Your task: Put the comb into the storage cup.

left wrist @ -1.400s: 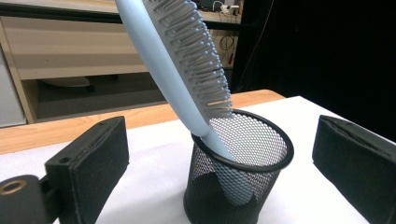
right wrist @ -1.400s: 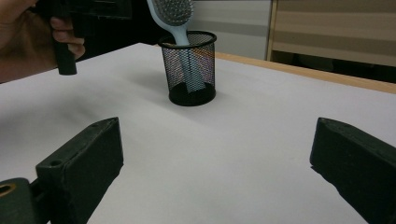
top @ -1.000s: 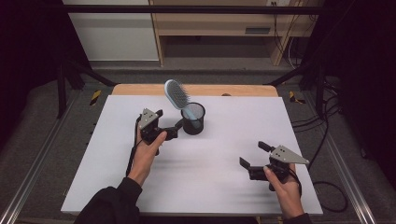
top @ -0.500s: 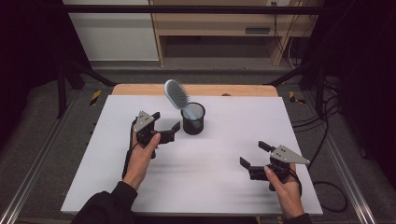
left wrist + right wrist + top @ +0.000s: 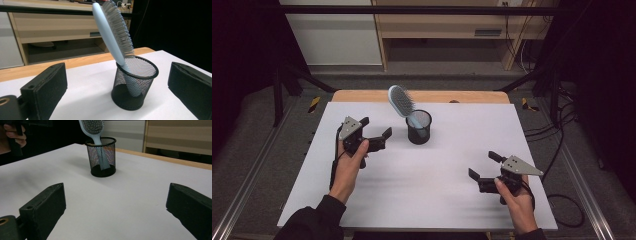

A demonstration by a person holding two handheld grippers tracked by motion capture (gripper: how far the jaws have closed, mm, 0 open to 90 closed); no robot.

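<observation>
A black mesh cup (image 5: 418, 127) (image 5: 133, 83) (image 5: 102, 157) stands upright near the back middle of the white table (image 5: 427, 175). A light blue hairbrush (image 5: 401, 102) (image 5: 113, 32) (image 5: 93, 127) rests handle-down in it, its head leaning out to the back left. My left gripper (image 5: 376, 130) (image 5: 117, 87) is open a short way left of the cup, its jaws apart with nothing between them. My right gripper (image 5: 484, 164) (image 5: 115, 205) is open near the front right of the table, far from the cup, and holds nothing.
A wooden strip (image 5: 362, 96) borders the table's far edge. Beyond it stand a wooden shelf unit (image 5: 447, 25) and a white cabinet (image 5: 332, 35). Cables (image 5: 562, 150) trail on the floor at the right. Black frame bars (image 5: 282, 85) stand at both sides.
My left gripper has drawn back to the left, away from the cup, leaving the hairbrush standing in it. The right gripper has stayed where it was.
</observation>
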